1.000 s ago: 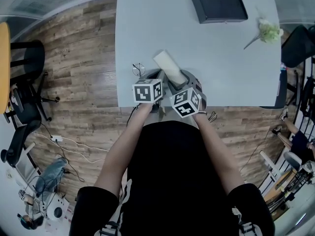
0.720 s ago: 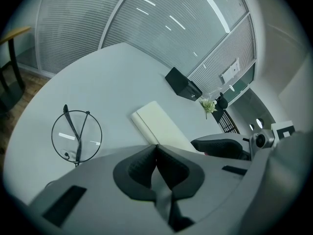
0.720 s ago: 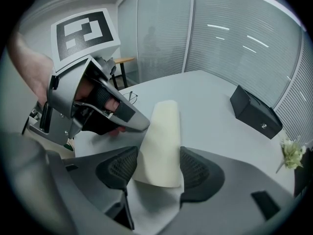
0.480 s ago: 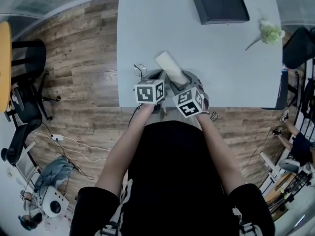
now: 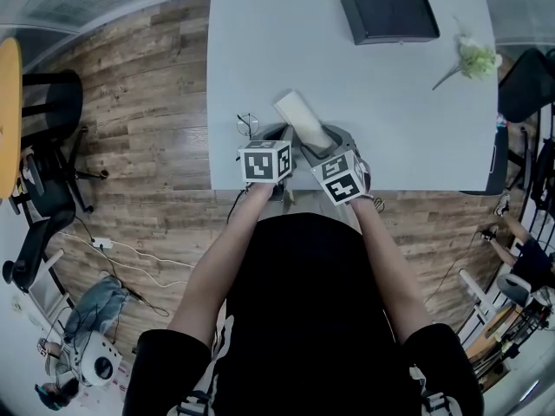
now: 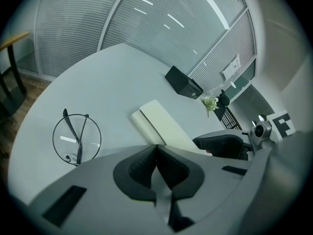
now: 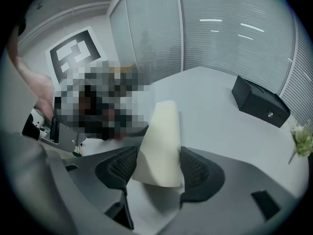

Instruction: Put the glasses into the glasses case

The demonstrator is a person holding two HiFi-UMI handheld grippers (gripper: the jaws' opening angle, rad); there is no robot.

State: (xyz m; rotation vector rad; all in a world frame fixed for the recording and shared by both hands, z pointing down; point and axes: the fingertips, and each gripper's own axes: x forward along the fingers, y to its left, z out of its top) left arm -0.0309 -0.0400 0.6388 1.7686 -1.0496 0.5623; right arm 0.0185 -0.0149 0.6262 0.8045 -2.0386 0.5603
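**Right gripper on case, glasses loose on table**

Wood floor (image 5: pixel 147 102) under a white table (image 5: pixel 390 102); glass walls with blinds show behind it in both gripper views. Person stands at the near table edge, both grippers low over that edge. Black box (image 5: pixel 388 16) sits at the far side, well apart from everything else.

Left gripper (image 6: pixel 155 153): jaws pressed together, nothing between them, just left of the case. Right gripper (image 7: pixel 157 166): jaws closed onto the near end of the case (image 7: pixel 161 141), pads against both of its sides. Case is cream, long and closed; its far end points away across the table and up to the left in the head view.

Flower sprig (image 5: pixel 473 57) lies near the far right edge, beside the box.

Glasses (image 6: pixel 77 138) lie on the table near the left edge, arms folded, round lenses, not held. They are left of the case and apart from it, outside it.
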